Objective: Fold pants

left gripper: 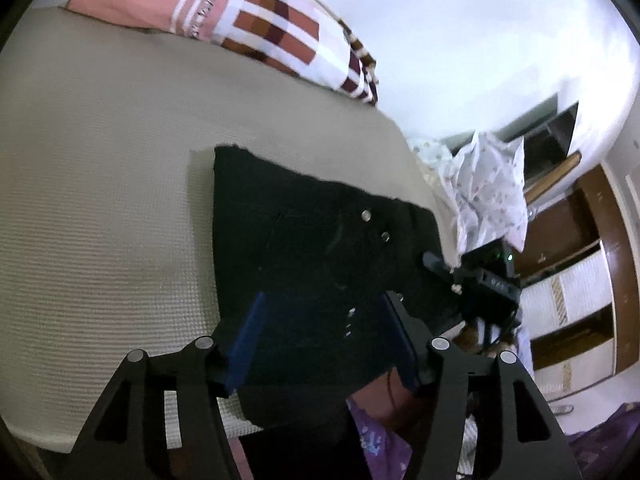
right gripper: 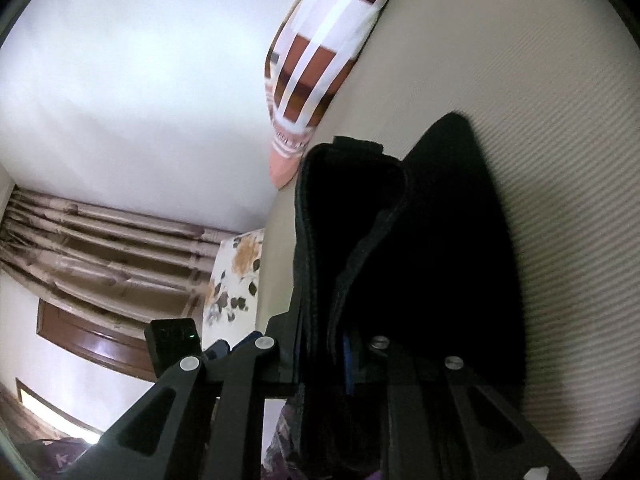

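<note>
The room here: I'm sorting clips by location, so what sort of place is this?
Most likely a bedroom. The black pants lie on a bed with a beige cover, a checked pillow sits at its far end, and curtains hang nearby.

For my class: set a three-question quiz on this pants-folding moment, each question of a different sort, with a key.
1. True or false: the left gripper has its jaws clamped tight on the black pants.
2. Multiple choice: what does the right gripper hold between its jaws? A) the checked pillow B) a thick folded edge of the pants C) nothing
3. Fill in: the pants lie on a beige ______.

Key:
1. False: its blue pads stand apart over the cloth.
2. B.
3. Bed cover.
</note>
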Available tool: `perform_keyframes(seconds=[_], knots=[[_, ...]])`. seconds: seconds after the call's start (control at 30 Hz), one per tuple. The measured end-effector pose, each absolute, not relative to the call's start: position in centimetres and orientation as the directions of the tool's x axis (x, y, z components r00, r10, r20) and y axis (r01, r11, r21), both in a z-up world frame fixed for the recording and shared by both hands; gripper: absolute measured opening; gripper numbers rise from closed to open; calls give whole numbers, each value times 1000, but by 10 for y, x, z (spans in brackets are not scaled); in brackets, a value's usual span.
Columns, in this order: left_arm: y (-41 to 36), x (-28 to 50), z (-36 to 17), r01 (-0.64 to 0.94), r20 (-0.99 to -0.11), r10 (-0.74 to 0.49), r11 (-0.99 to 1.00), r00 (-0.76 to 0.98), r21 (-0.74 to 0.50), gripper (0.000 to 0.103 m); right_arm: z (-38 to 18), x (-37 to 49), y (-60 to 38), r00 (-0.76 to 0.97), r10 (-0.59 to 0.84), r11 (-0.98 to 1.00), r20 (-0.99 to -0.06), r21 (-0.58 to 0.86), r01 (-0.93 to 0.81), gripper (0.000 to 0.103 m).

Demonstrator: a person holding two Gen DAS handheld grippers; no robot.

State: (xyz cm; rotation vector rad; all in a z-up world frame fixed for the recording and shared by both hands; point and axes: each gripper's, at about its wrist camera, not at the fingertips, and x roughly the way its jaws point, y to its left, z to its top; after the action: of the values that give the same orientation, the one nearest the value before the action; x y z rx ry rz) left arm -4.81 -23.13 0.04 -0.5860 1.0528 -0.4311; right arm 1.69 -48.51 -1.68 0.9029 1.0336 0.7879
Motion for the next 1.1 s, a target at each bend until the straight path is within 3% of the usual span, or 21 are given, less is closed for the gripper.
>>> perform_keyframes(seconds=[0.27, 0.37, 0.6, 0.77, 0.87, 1.1], knots=[[-247, -44, -14, 59, -711, -593, 781, 378, -621, 61, -24, 10, -507, 342, 869, 411, -358, 907, -95, 15], [-252, -42, -16, 67, -720, -585, 791, 373, -608, 67, -25, 10, -512, 352, 867, 407, -353, 909, -88, 15], [-263, -39, -24, 81, -733, -594, 792, 331, -606, 68, -35, 8, -518, 360, 862, 403, -357, 913, -59, 15], [-273, -41, -17, 137, -761, -529, 844, 376, -519, 68, -47, 5, -525, 361, 864, 389, -351, 920, -37, 15], [-276, -41, -15, 143, -782, -478, 875, 400, -462, 75, -56, 4, -533, 360, 883, 330, -302, 944, -17, 16], [-278, -41, -22, 130, -801, -448, 891, 396, -434, 75, -45, -16, -563, 437, 855, 317, -278, 948, -19, 18]])
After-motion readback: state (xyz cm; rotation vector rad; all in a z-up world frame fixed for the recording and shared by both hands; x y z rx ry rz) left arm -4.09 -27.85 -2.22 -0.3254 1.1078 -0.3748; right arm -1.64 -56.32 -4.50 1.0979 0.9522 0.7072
